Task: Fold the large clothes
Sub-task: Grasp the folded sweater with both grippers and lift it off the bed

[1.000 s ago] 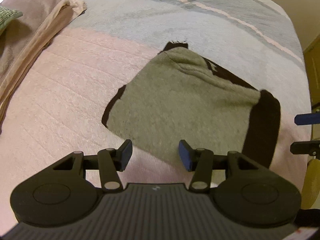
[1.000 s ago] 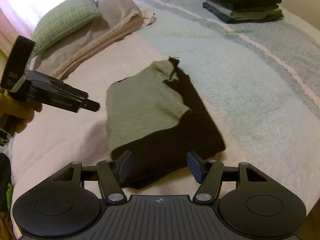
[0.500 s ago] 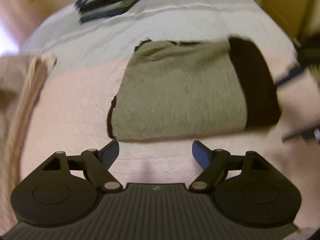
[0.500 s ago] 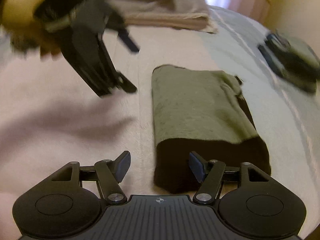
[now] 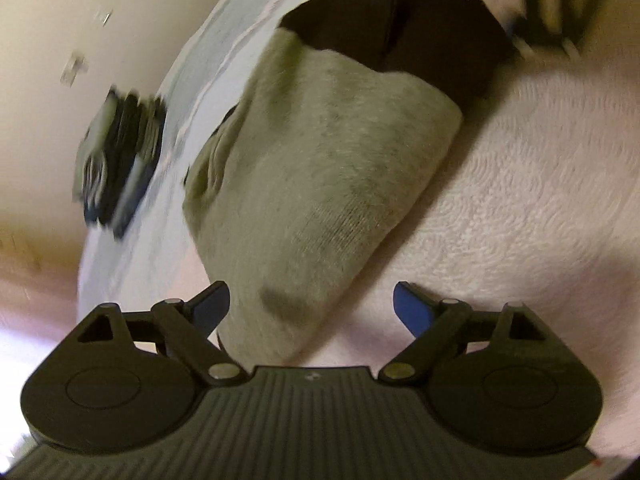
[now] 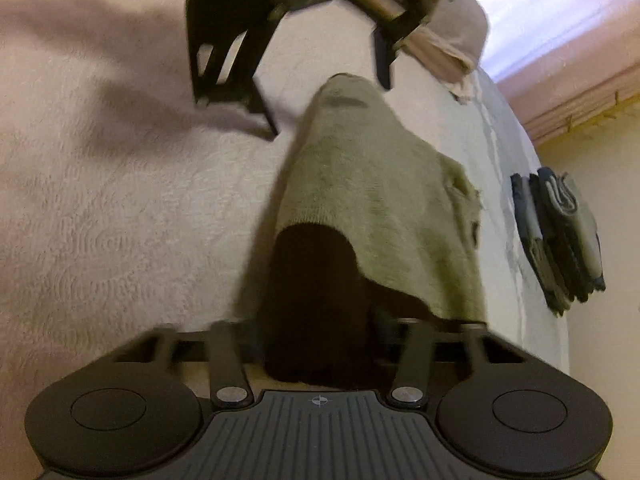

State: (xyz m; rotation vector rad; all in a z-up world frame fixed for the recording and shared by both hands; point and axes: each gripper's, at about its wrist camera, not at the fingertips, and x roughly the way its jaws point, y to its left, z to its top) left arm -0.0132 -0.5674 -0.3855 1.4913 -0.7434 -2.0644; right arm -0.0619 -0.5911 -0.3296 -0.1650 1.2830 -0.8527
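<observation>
Risk of lopsided lift: right hand-held gripper (image 6: 316, 344) closing around folded sweater's (image 6: 380, 200) black end, left hand-held gripper (image 5: 311, 306) opening wide, gripping nothing.

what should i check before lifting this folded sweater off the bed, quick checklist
1. Right gripper on the black end of the sweater: jaws closing with the black fabric between them; firm grip cannot tell.
2. Left gripper on the green end: not ok, jaws opening, the corner lies between them unpinched.
3. Fold intact: ok, the green layer lies flat over the black one.
4. Both grippers at opposite ends: ok.
5. Stack of folded clothes apart from the sweater: ok, it sits off to the side on the striped blanket.
6. Fabric caught under a finger: cannot tell, the picture is blurred.
</observation>
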